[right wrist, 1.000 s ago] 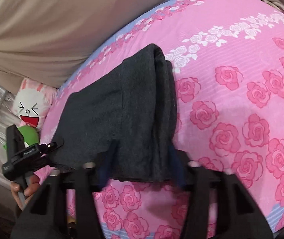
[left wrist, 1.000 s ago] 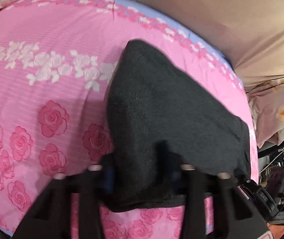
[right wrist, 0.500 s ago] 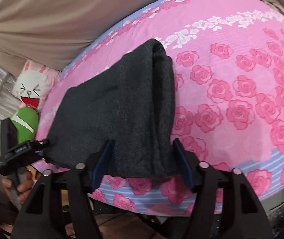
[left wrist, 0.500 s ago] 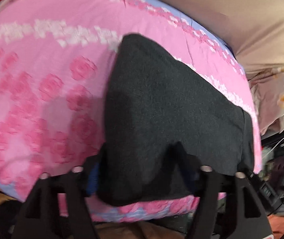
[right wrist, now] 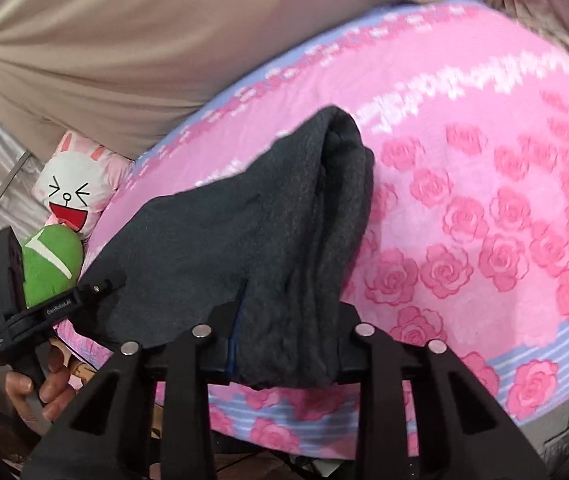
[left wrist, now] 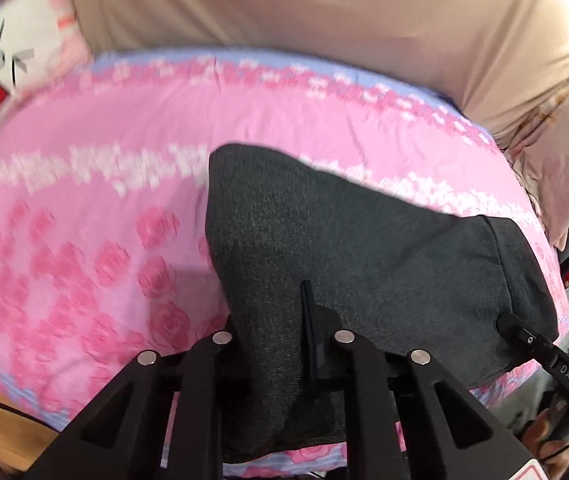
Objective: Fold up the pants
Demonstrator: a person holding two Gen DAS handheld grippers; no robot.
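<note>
The dark grey pants [left wrist: 364, 256] hang folded between my two grippers above the pink rose bedspread [left wrist: 84, 208]. My left gripper [left wrist: 280, 320] is shut on one near corner of the pants. My right gripper [right wrist: 284, 320] is shut on the other near corner, where the cloth [right wrist: 244, 232] bunches in thick layers. Each view shows the other gripper at the far corner: the right one [left wrist: 524, 332] in the left wrist view, the left one [right wrist: 96, 288] in the right wrist view. The fingertips are hidden by cloth.
A white rabbit plush pillow [right wrist: 72, 196] and a green plush [right wrist: 50, 264] lie at the bed's left end. A beige curtain [left wrist: 324, 20] hangs behind the bed. A floral pillow [left wrist: 564, 152] lies at the right end. The bed's front edge [right wrist: 364, 420] is just below my grippers.
Both grippers have pulled back toward the bed's front edge and lifted, taking the pants with them. The cloth now hangs over the front edge and the jaws look closer together.
</note>
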